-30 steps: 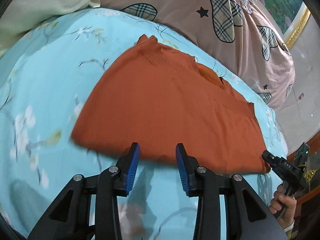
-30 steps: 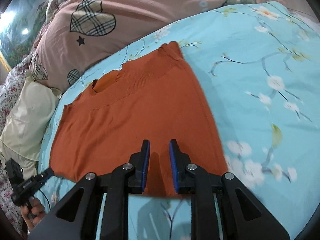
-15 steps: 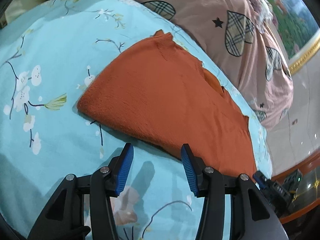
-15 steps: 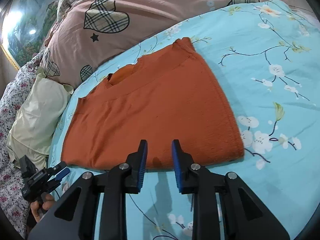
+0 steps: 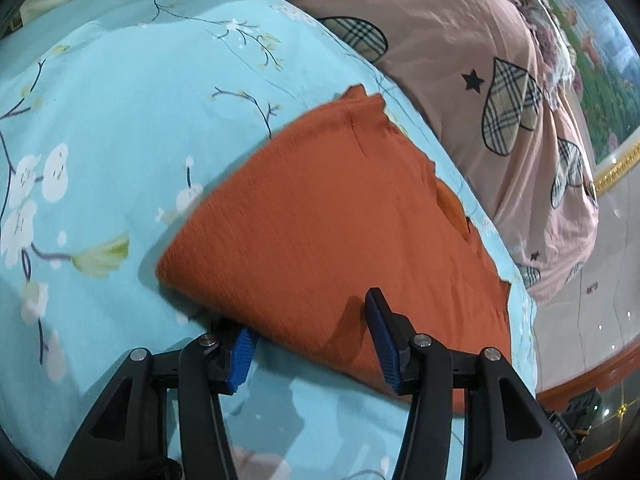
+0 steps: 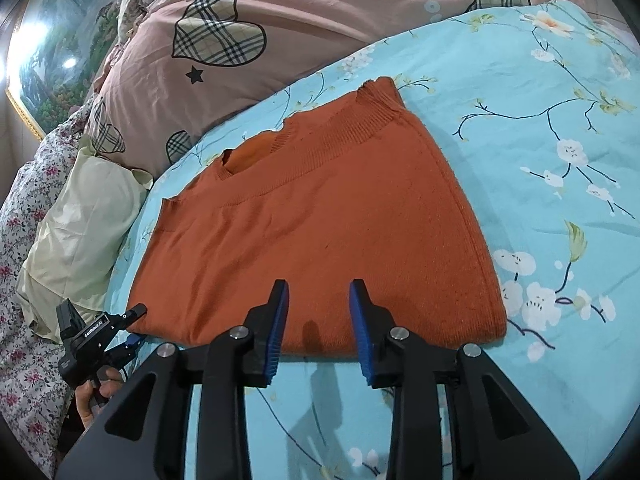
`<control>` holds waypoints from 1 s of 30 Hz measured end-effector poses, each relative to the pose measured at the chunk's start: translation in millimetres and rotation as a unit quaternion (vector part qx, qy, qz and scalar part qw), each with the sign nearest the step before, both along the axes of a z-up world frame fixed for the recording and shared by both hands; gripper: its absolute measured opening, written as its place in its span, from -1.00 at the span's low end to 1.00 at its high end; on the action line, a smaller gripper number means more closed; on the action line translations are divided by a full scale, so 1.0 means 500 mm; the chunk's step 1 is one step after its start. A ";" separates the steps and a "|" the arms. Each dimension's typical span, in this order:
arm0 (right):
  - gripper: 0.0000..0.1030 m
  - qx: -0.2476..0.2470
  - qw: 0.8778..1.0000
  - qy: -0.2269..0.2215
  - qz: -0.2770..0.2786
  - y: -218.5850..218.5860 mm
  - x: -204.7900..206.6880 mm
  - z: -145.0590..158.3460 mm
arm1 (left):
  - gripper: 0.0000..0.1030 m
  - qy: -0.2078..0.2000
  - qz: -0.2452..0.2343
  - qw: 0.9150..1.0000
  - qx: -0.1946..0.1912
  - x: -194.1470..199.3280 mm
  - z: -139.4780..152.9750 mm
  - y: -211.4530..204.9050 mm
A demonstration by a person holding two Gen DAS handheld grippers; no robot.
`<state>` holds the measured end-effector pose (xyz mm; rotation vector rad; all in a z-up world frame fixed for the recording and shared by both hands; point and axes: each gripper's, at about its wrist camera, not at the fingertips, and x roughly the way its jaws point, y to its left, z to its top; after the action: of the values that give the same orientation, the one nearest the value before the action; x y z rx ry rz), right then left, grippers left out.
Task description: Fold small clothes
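From the left wrist view, the left tongs [image 5: 312, 340] stand spread wide at the near folded edge of the orange sweater [image 5: 332, 224], one pad slipped under the edge and the other above the cloth; to grip well they should close only once the whole thickness sits between the pads. From the right wrist view, the right tongs [image 6: 318, 328] are also apart, holding nothing, with the sweater [image 6: 320, 236] flat on the blue floral sheet [image 6: 540, 152] just ahead, so I judge they should bite the same edge level with the left.

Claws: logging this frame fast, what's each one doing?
Left claw: open, one finger under the orange sweater edge, one above it.
Right claw: open, holding nothing.
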<state>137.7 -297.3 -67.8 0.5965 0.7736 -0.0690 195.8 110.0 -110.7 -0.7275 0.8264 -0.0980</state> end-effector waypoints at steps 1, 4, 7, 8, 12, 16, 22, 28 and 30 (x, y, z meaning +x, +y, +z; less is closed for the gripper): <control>-0.36 0.002 1.000 0.000 0.000 -0.003 0.003 -0.002 | -0.09 -0.001 0.004 1.000 -0.001 0.005 0.000 0.004; -0.35 0.006 1.000 0.001 0.001 -0.011 0.008 -0.004 | -0.29 -0.001 0.018 1.000 0.003 0.020 0.001 0.017; -0.35 0.007 1.000 -0.001 0.003 -0.019 0.013 -0.003 | -0.73 -0.004 0.023 1.000 0.015 0.028 0.008 0.020; -0.35 0.007 1.000 -0.003 0.003 -0.023 0.014 -0.002 | -0.79 -0.009 0.025 0.999 0.026 0.031 0.019 0.017; -0.35 0.001 1.000 -0.007 0.003 -0.038 0.016 0.008 | -0.87 -0.049 0.013 0.996 0.075 0.025 0.081 -0.023; -0.35 0.009 1.000 -0.008 0.004 -0.054 0.017 0.011 | -0.88 -0.094 -0.038 0.989 0.104 0.027 0.145 -0.102; -0.35 0.035 0.999 0.000 0.014 -0.076 0.033 0.006 | -0.88 -0.136 -0.158 0.966 0.154 0.026 0.182 -0.297; -0.01 0.064 0.996 0.020 0.060 -0.070 0.104 0.000 | -0.88 -0.097 -0.240 0.942 0.212 0.026 0.089 -0.443; 0.12 0.079 0.993 0.023 0.087 -0.056 0.142 -0.002 | -0.88 -0.090 -0.240 0.942 0.216 0.021 0.070 -0.452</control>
<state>208.7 -325.3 -68.7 0.6766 0.8788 0.1404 206.3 -116.1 -75.7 -0.0892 0.7983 -0.4030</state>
